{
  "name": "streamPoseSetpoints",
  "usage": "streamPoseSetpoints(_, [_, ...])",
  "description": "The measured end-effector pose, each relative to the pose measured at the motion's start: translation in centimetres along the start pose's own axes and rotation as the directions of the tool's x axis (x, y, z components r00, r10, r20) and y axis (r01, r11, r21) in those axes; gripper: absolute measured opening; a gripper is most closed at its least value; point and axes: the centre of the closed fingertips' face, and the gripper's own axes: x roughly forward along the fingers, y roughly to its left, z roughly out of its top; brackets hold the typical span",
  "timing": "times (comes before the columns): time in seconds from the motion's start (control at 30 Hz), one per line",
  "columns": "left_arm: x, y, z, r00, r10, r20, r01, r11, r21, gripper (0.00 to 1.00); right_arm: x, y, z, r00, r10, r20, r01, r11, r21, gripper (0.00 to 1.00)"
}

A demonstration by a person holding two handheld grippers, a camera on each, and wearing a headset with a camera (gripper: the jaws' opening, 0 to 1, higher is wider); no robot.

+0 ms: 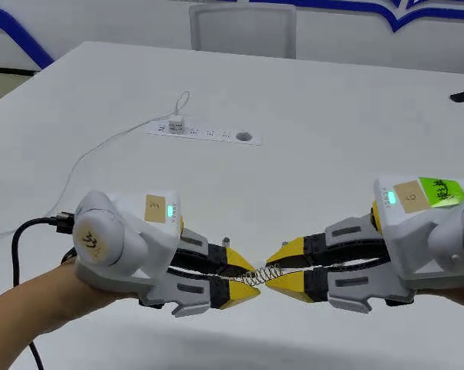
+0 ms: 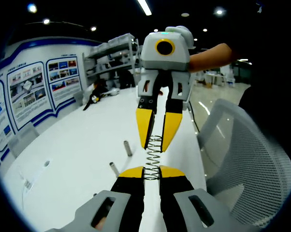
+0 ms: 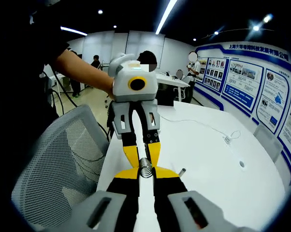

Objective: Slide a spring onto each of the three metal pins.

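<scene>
Yellow-tipped fingers (image 2: 136, 172) of my left gripper (image 2: 152, 172) are closed on one end of the thin coiled steel spring (image 2: 153, 157) at the bottom centre of the left gripper view. My right gripper (image 3: 144, 173) pinches the other end, so the spring hangs stretched between us, above the white surface (image 1: 309, 116), at lower centre of the head view.

Left of the spring, in the left gripper view, a short grey metal pin (image 2: 128, 148) and a second one (image 2: 114, 169) sit on the surface, both looking bare. I cannot make out a third with any certainty. I judge that no pin is sleeved yet, so all three are still to do.
</scene>
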Motion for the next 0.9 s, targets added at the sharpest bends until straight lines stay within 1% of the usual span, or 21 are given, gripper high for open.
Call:
streamPoseSetpoints(0.1, [0.0,0.1,0.2,0.9999,0.003,0.012,-0.003,1.000,-0.008,0.09,-0.2,-0.1,0.1,0.9999,-0.002,0.013,0.002,1.000,0.023,0.11])
streamPoseSetpoints(0.23, [0.3,0.1,0.6,0.9998,0.003,0.020,-0.003,1.000,-0.002,0.09,-0.5,-0.3,0.4,0.9995,-0.006,0.030,0.005,0.999,0.044,0.11])
streamPoseSetpoints(0.37, [0.4,0.2,1.0,0.9993,0.008,0.037,-0.008,1.000,-0.010,0.09,-0.7,-0.4,1.2,0.9976,-0.015,0.068,0.011,0.997,0.072,0.11])
streamPoseSetpoints(0.47, [0.5,0.2,1.0,0.9991,0.012,0.041,-0.011,1.000,-0.013,0.10,-0.6,-0.4,1.4,0.9970,-0.019,0.075,0.014,0.997,0.075,0.11])
streamPoseSetpoints(0.6, [0.6,0.1,1.0,0.9990,0.007,0.044,-0.007,1.000,-0.014,0.10,-0.5,-0.4,1.7,0.9954,-0.023,0.093,0.014,0.995,0.101,0.10])
streamPoseSetpoints(0.7, [0.6,0.3,1.3,0.9980,0.017,0.061,-0.016,1.000,-0.022,0.10,-0.5,-0.8,2.4,0.9905,-0.047,0.129,0.027,0.988,0.153,0.10])
streamPoseSetpoints(0.73, [0.6,0.4,1.5,0.9966,0.027,0.077,-0.025,0.999,-0.034,0.10,-0.5,-1.1,2.6,0.9870,-0.060,0.149,0.030,0.980,0.197,0.10])
streamPoseSetpoints(0.8, [0.5,0.8,1.7,0.9942,0.049,0.096,-0.044,0.998,-0.053,0.10,-0.7,-1.6,2.7,0.9866,-0.068,0.148,0.039,0.980,0.194,0.10])
streamPoseSetpoints(0.9, [0.3,1.0,1.7,0.9933,0.056,0.101,-0.048,0.996,-0.079,0.10,-0.6,-1.6,2.8,0.9878,-0.070,0.139,0.044,0.982,0.184,0.10])
